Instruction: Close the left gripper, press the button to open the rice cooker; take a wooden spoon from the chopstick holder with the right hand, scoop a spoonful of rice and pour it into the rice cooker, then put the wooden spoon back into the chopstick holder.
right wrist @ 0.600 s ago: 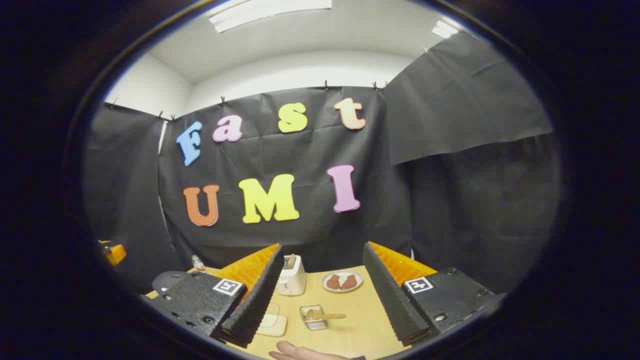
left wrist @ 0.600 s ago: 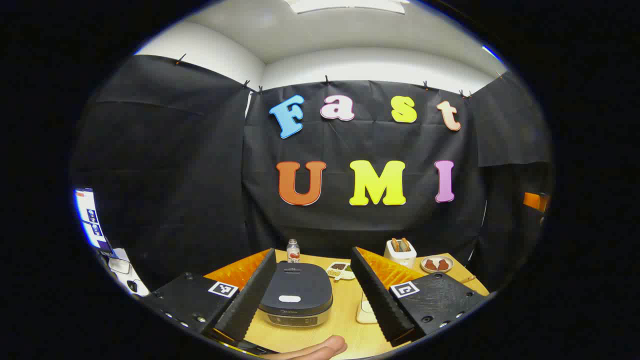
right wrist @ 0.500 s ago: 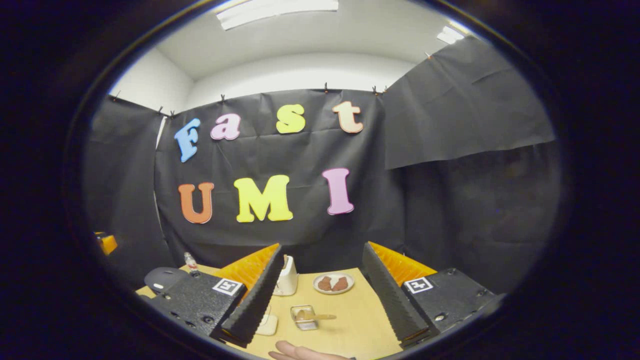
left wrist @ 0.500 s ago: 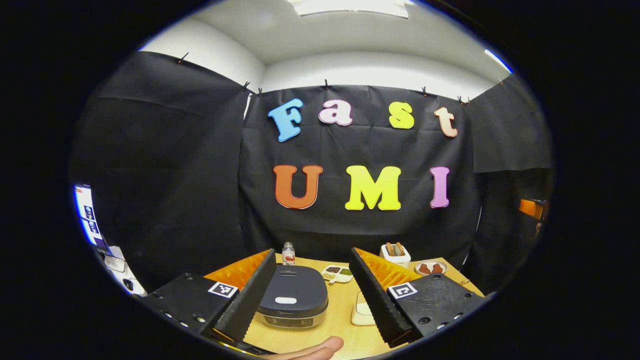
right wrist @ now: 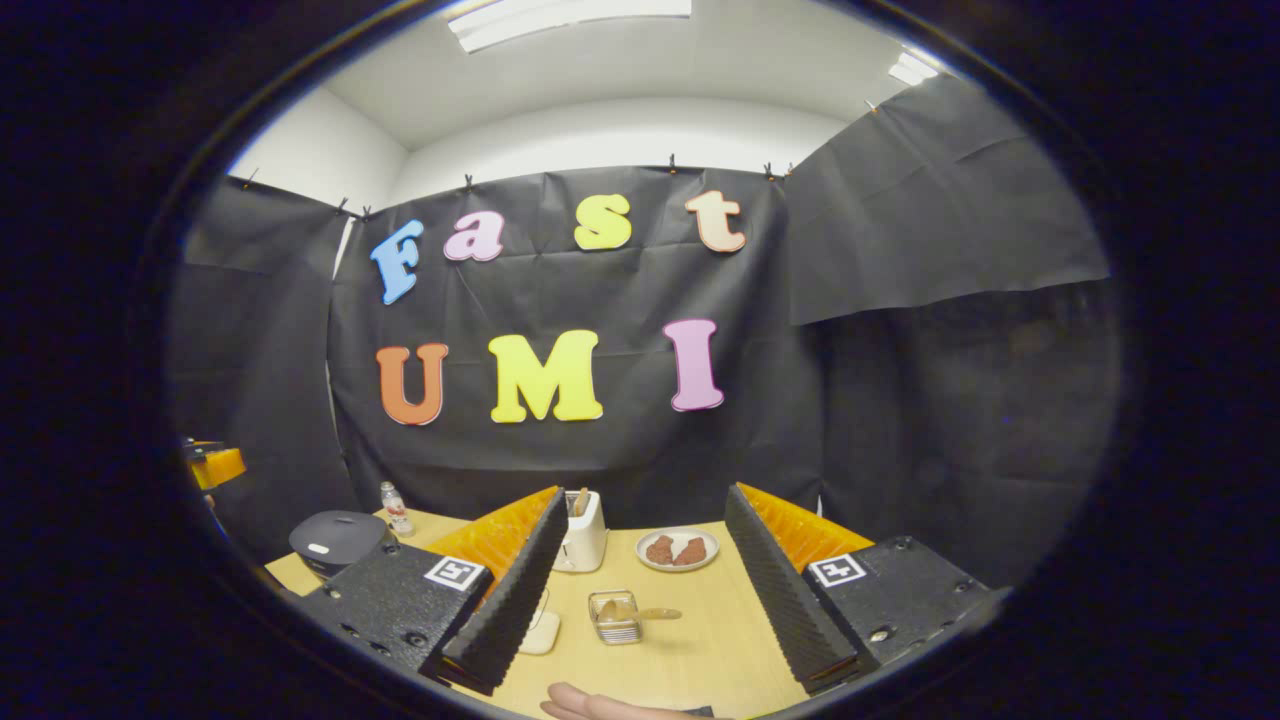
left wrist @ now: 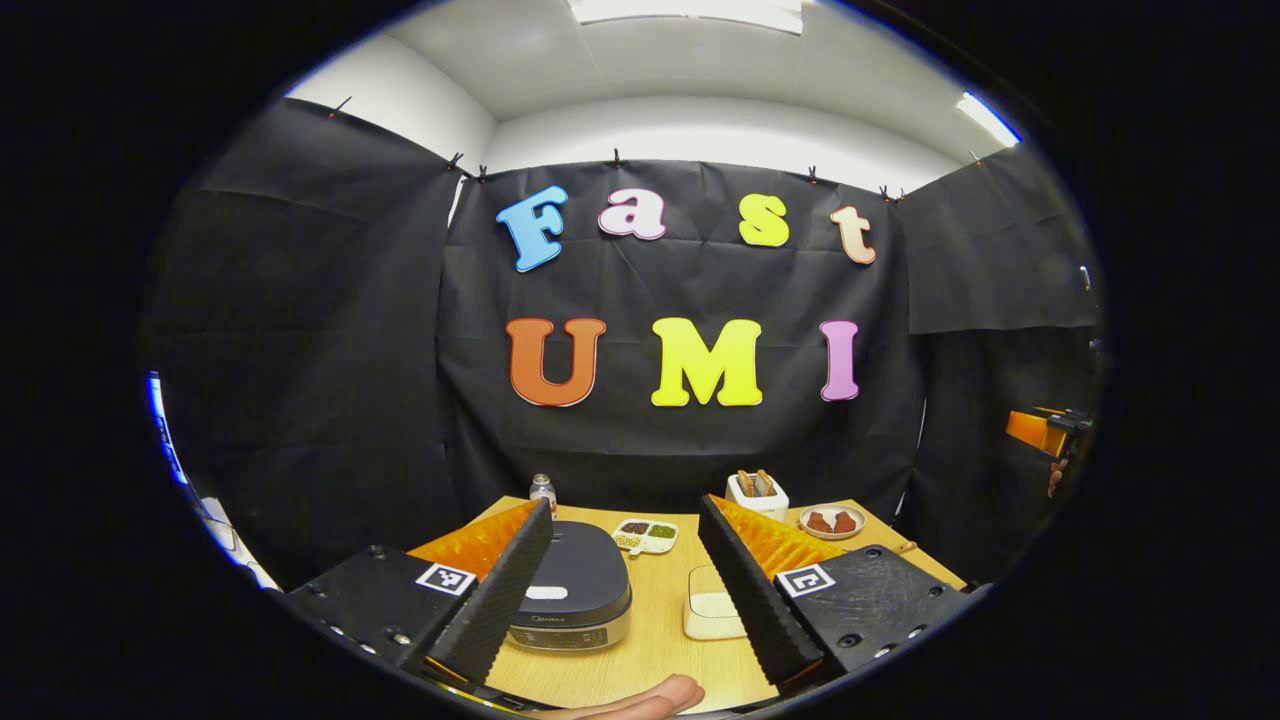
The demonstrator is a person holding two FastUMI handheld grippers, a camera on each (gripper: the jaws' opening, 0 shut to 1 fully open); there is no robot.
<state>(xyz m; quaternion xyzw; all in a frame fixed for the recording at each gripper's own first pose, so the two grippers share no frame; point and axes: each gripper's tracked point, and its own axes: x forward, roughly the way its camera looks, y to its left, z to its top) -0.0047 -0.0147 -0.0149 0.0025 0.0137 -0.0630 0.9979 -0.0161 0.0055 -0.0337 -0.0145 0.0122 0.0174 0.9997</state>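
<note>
The left gripper (left wrist: 625, 590) is held level above the table, its jaws spread wide with nothing between them. The right gripper (right wrist: 640, 600) is likewise wide apart and holds nothing. A fingertip (left wrist: 650, 695) shows beneath the left gripper's fingers.

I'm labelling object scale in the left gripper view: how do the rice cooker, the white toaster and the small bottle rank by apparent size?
1. Dark grey rice cooker, though it is nearest.
2. White toaster.
3. Small clear bottle, farther back, so its true size is unsure.
</note>
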